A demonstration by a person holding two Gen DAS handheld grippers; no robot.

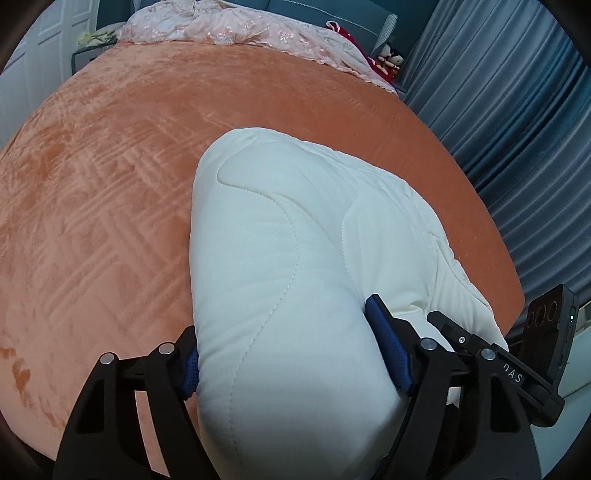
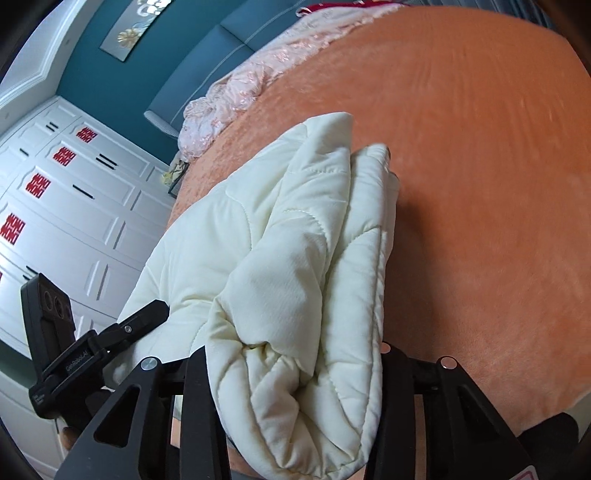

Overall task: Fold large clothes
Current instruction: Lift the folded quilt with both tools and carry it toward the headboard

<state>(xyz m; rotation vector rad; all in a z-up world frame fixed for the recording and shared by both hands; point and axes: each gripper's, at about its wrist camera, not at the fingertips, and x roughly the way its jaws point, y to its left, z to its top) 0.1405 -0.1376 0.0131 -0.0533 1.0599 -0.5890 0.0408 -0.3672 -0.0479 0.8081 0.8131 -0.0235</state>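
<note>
A cream quilted padded garment [image 1: 295, 258] lies folded in a thick bundle on the orange bed cover [image 1: 110, 184]. My left gripper [image 1: 295, 350] is shut on the near end of the bundle, its blue pads [image 1: 388, 343] pressing both sides. In the right wrist view the same garment [image 2: 295, 258] shows as stacked layers. My right gripper [image 2: 295, 369] is shut on its near folded edge, and the cloth hides the fingertips. The right gripper's body shows at the right edge of the left wrist view [image 1: 517, 350], beside the bundle.
A pink embroidered quilt [image 1: 240, 33] is bunched at the head of the bed, with red items [image 1: 369, 51] beside it. Blue curtains [image 1: 517, 129] hang along the right side. White wardrobe doors [image 2: 74, 203] stand past the bed's left edge.
</note>
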